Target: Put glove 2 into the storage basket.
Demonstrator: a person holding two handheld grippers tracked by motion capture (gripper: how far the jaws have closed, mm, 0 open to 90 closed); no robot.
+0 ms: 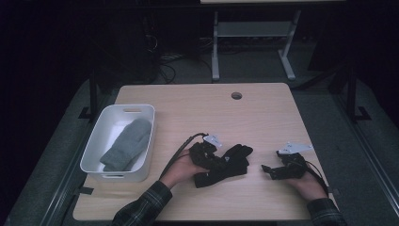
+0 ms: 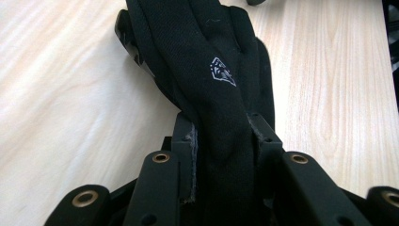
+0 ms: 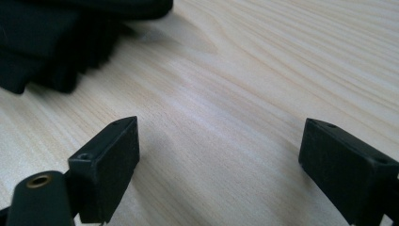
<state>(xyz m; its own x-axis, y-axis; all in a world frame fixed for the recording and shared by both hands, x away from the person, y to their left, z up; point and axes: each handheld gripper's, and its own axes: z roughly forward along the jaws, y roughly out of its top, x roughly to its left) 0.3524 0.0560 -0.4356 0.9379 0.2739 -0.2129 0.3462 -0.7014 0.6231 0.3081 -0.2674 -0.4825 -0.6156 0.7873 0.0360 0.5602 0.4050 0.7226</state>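
Observation:
A black glove [image 1: 237, 155] lies at the middle of the wooden table [image 1: 211, 108]. My left gripper [image 1: 217, 163] is shut on it. In the left gripper view the glove [image 2: 207, 52], with a small white logo [image 2: 222, 73], runs up from between the jaws of that gripper [image 2: 221, 139], which pinch a fold of its fabric. To the glove's right, my right gripper [image 1: 267, 169] points left toward it. The right gripper view has this gripper [image 3: 219, 141] open wide over bare wood, with the glove [image 3: 47, 42] a short way ahead at the upper left.
A white bin [image 1: 96, 146] stands at the table's left side with a grey mitten [image 1: 127, 143] inside. A round cable hole [image 1: 236, 95] sits near the far edge. Beyond the table, a desk frame [image 1: 254, 42] stands on a dark floor.

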